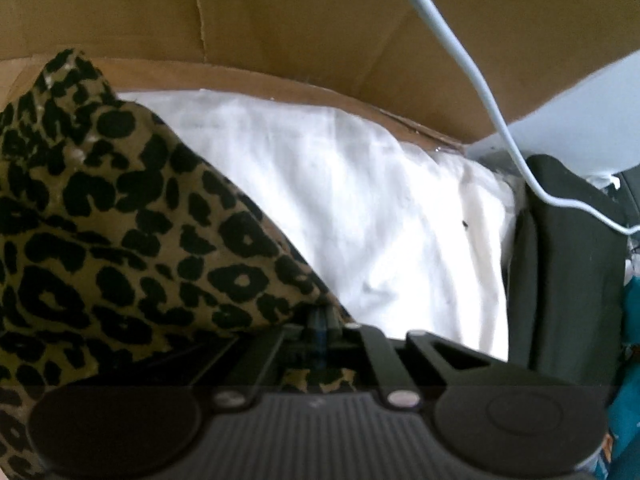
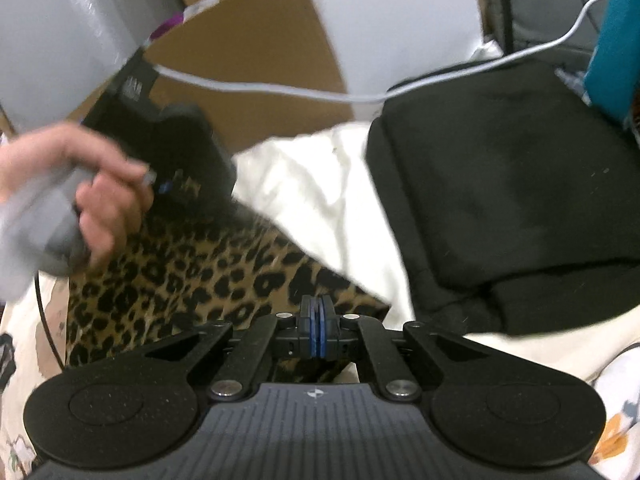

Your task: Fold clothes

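Nearest in the right wrist view, the right gripper point(image 2: 316, 320) is sitting with its blue-padded fingers pressed together, their tips at the near edge of the leopard-print garment point(image 2: 192, 264); whether cloth is caught between the pads cannot be told. The garment is lying as a folded strip, its long axis running from the near right up toward the far left, where a person's hand point(image 2: 96, 196) is gripping the grey handle of the left gripper point(image 1: 320, 320). In the left wrist view that gripper's fingers are closed and buried in the leopard cloth, pinching it, and the fabric is bunching up to the left in a peak pointing away. Beyond and to the right, a white garment point(image 2: 320, 200) is spreading flat, and a folded black garment point(image 2: 500, 184) is resting just beside it, overlapping its edge. A white cable point(image 2: 280, 90) is crossing above them. Farthest back, a cardboard box point(image 1: 320, 24) is standing open.
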`<move>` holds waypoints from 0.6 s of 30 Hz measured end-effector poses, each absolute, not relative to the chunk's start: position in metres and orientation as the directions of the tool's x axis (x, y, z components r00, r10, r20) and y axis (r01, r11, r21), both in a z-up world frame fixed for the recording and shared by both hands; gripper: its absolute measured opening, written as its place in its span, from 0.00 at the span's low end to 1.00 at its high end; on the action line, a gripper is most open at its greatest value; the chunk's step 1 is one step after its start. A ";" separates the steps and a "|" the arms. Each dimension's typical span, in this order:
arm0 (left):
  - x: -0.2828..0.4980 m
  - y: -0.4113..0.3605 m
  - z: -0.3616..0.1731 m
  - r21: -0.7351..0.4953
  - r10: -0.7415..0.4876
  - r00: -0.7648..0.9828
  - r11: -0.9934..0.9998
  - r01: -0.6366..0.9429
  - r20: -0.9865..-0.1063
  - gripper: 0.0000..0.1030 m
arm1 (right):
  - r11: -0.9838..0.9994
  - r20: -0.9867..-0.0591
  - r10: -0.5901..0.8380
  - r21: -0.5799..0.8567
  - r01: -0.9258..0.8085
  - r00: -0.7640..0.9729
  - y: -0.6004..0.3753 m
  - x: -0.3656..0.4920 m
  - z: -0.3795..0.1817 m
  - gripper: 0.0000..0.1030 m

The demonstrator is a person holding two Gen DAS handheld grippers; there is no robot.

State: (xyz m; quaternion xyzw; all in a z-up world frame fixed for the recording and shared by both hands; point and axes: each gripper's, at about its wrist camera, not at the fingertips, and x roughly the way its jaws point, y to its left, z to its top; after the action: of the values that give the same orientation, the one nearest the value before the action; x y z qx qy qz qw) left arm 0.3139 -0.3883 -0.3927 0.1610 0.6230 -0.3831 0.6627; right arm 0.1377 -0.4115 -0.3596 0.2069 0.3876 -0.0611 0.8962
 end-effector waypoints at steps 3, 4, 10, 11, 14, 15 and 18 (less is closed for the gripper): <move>0.292 -0.365 -0.388 -0.256 -0.309 -0.061 0.642 0.723 -0.949 0.02 | 0.909 -0.758 0.054 0.307 0.282 0.650 -0.409 0.137 -0.371 0.05; 0.281 -0.359 -0.386 -0.251 -0.309 -0.057 0.639 0.727 -0.949 0.02 | 0.908 -0.763 0.047 0.302 0.291 0.645 -0.409 0.137 -0.372 0.05; 0.289 -0.335 -0.373 -0.217 -0.303 -0.027 0.615 0.758 -0.953 0.09 | 0.910 -0.770 -0.039 0.236 0.341 0.636 -0.401 0.147 -0.355 0.03; 0.293 -0.331 -0.370 -0.206 -0.300 -0.016 0.612 0.764 -0.954 0.12 | 0.908 -0.764 -0.039 0.241 0.342 0.644 -0.398 0.148 -0.352 0.03; 0.304 -0.319 -0.359 -0.176 -0.295 0.011 0.598 0.782 -0.956 0.24 | 0.908 -0.743 -0.034 0.256 0.331 0.668 -0.389 0.150 -0.343 0.03; 0.304 -0.316 -0.352 -0.172 -0.298 0.015 0.589 0.789 -0.954 0.28 | 0.913 -0.734 -0.023 0.261 0.313 0.679 -0.385 0.150 -0.341 0.03; 0.313 -0.301 -0.326 -0.156 -0.309 0.035 0.571 0.806 -0.950 0.29 | 0.913 -0.719 -0.009 0.278 0.300 0.695 -0.376 0.147 -0.336 0.03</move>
State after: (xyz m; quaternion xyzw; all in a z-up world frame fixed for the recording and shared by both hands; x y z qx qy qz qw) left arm 0.3133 -0.3006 -0.3258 0.2205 0.5630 -0.4070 0.6847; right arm 0.1474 -0.3764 -0.3362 0.1907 0.3812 -0.0858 0.9005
